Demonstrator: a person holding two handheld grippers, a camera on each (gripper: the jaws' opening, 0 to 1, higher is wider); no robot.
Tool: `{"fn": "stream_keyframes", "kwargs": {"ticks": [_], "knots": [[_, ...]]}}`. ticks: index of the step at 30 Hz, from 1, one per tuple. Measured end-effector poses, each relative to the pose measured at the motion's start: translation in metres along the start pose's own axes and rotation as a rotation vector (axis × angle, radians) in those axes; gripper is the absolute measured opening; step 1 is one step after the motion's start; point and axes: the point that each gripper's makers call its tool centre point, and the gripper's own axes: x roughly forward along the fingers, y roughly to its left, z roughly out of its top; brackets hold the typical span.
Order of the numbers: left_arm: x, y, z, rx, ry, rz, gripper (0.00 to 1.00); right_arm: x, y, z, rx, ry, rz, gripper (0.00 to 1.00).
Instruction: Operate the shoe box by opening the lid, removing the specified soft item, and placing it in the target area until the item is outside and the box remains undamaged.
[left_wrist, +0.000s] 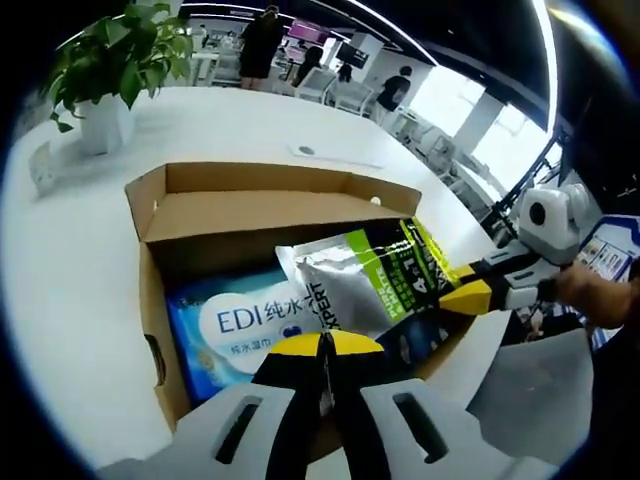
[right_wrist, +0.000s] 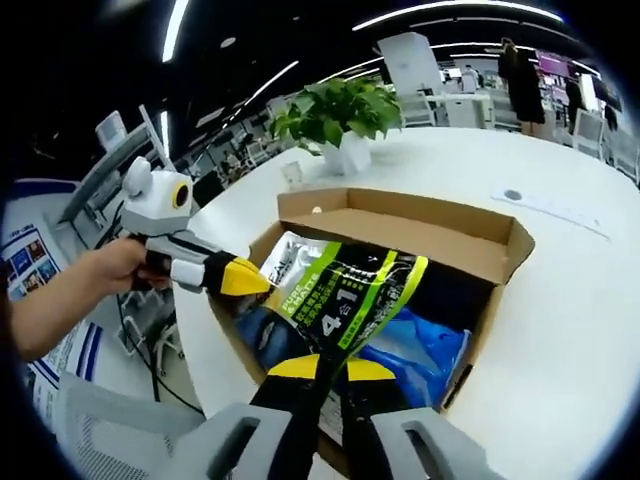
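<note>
The brown box (left_wrist: 250, 215) sits open on the white table (left_wrist: 70, 290), with its flaps folded back. Inside lies a blue pack of wet wipes (left_wrist: 235, 330). A silver and green bag (left_wrist: 375, 280) leans up out of the box, on top of the blue pack.

In the right gripper view, the right tool (right_wrist: 330, 368) has its yellow tips pinched together on the bottom edge of the bag. In the left gripper view, the left tool (left_wrist: 322, 345) has its yellow tips together just in front of the box's near wall. It looks like it holds nothing, but the tips partly hide the spot.

A plant in a white pot (left_wrist: 105, 120) stands on the table behind the box. A hand (right_wrist: 110, 268) holds the left tool.
</note>
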Motion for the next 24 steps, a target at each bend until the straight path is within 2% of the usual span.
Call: {"fn": "stream_keyframes", "kwargs": {"ticks": [6,24], "knots": [[0.005,-0.014,0.008,0.015,-0.005,-0.015,0.00,-0.015,-0.010,0.008,0.089,-0.044,-0.015,0.00],[0.029,-0.055,0.025,0.056,0.003,-0.074,0.00,-0.053,-0.048,0.008,0.211,-0.094,-0.089,0.00]]}}
